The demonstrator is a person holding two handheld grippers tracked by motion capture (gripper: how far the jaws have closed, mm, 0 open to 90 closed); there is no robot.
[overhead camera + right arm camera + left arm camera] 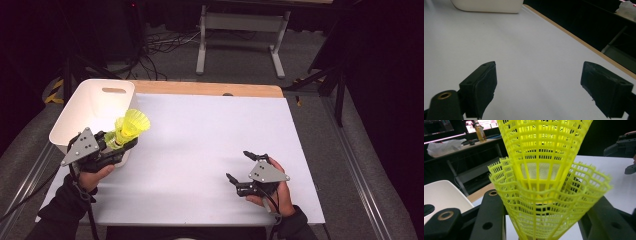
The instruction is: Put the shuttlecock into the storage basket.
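I see the yellow shuttlecocks point(131, 126), one stuck inside the other, pinched in my left gripper point(119, 145) right beside the white bin point(97, 102) at the table's point(200, 140) left edge, while my right gripper point(241, 166) rests far away with its jaws spread wide.

Neon-yellow shuttlecocks point(131, 126) with open lattice-mesh skirts; white bin point(95, 107); white table point(200, 150) with a tan wooden edge; black tool jaws under grey plates.
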